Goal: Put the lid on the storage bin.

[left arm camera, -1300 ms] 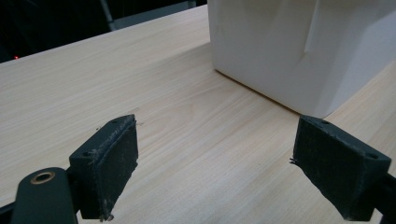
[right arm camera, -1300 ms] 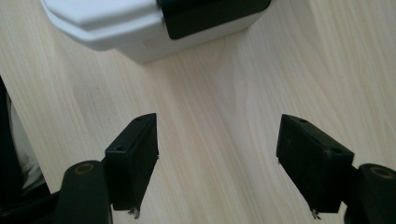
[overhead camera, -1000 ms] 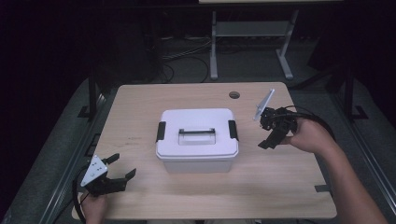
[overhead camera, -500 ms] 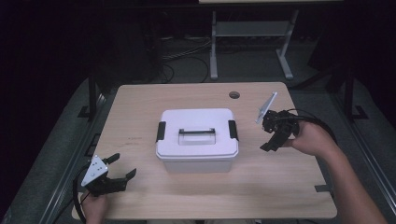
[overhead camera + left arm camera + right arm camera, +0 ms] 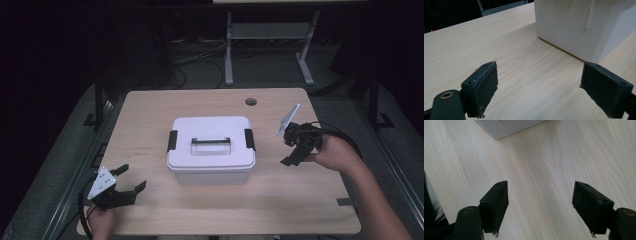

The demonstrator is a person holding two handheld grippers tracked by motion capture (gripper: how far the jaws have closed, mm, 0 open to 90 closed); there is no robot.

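A white box [image 5: 210,150] with a lid, a grey handle [image 5: 210,144] on top and a black latch [image 5: 172,140] at each end sits mid-table [image 5: 150,107], between the two grippers and well apart from both.

The left gripper [image 5: 131,180] lies low at the near left corner of the table, held in a hand [image 5: 100,220] at the table's edge. Its jaws are spread wide with nothing between them. In the left gripper view the gripper [image 5: 539,87] looks over bare wood, and the box [image 5: 584,25] stands ahead and to the right of the jaws, its near lower corner short of the right jaw.

The right gripper [image 5: 295,147] hovers over the table to the right of the box, held in a hand [image 5: 335,152], its grey plate [image 5: 288,120] tilted up. Its jaws point down and toward the box. In the right gripper view the gripper [image 5: 540,205] has its jaws spread wide and empty above bare wood, with a corner of the box [image 5: 506,126] far ahead of the left jaw.

A round hole [image 5: 250,101] in the table lies beyond the box, toward the far edge.
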